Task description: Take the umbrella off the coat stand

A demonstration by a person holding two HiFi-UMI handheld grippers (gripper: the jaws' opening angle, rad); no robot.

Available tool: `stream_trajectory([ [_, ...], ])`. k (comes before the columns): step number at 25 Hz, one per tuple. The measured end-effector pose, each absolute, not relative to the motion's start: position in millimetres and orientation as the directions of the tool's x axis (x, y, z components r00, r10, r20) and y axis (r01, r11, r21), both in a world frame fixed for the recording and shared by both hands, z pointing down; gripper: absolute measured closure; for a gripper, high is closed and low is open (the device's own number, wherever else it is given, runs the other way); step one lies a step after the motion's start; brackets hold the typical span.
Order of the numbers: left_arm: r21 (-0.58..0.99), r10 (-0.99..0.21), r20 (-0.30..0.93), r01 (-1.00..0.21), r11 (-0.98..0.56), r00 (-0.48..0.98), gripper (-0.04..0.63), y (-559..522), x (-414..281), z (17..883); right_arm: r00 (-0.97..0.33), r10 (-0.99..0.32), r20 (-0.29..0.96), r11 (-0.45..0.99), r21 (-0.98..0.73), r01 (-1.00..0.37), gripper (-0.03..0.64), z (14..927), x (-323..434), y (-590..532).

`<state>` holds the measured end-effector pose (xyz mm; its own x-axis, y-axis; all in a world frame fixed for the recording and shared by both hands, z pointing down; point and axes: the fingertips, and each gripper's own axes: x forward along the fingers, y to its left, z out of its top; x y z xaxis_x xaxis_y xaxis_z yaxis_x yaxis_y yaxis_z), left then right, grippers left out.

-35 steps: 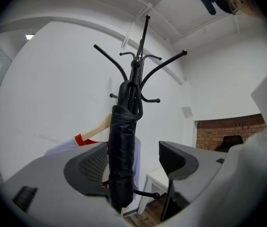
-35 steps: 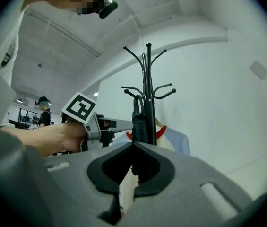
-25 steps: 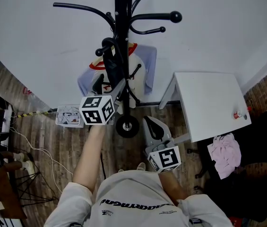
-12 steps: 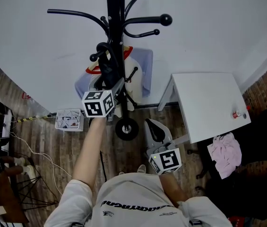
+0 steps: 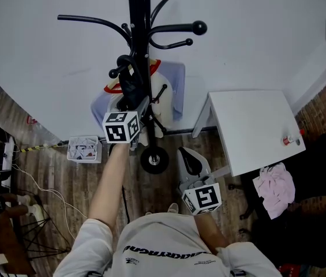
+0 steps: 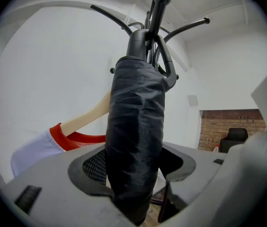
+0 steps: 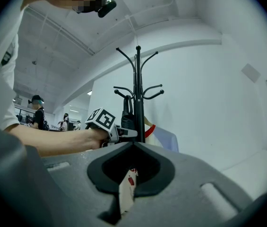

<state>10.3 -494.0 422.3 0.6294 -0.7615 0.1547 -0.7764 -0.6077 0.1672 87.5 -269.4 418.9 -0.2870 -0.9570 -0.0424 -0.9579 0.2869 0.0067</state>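
A black folded umbrella (image 5: 129, 88) hangs from a hook of the black coat stand (image 5: 137, 16), close against its pole. My left gripper (image 5: 139, 106) reaches level up to it. In the left gripper view the umbrella (image 6: 135, 141) stands upright between the jaws of the left gripper (image 6: 135, 168), which are closing round it; I see no firm squeeze. The stand's hooks (image 6: 158, 13) spread out above. My right gripper (image 5: 190, 163) hangs low by the person's body, jaws together, holding nothing. The right gripper view shows the stand (image 7: 138, 89) and the left gripper (image 7: 123, 132) from the side.
A white and lilac shirt with a red collar (image 5: 173, 88) hangs on a wooden hanger behind the umbrella. A white table (image 5: 255, 126) stands to the right by the wall, a pink cloth (image 5: 274, 188) below it. A white bin (image 5: 83, 148) sits left of the stand's round base (image 5: 154, 158).
My left gripper has moved in toward the stand, and the umbrella now sits between its jaws. The right gripper has stayed where it was.
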Motion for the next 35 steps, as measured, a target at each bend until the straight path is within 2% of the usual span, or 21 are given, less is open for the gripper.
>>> stream_trajectory([
  [11,0.154,-0.756,0.197,-0.781,-0.605,0.624,0.319,-485,2,420,-0.279,-0.959,-0.048,0.279,0.0,-0.96,0.617,418,90,-265],
  [35,0.138,-0.784,0.137,-0.795,-0.591,0.606,0.321,-456,-28,346,-0.297,-0.952,-0.078,0.296,0.02,-0.955,0.617,402,77,-251],
])
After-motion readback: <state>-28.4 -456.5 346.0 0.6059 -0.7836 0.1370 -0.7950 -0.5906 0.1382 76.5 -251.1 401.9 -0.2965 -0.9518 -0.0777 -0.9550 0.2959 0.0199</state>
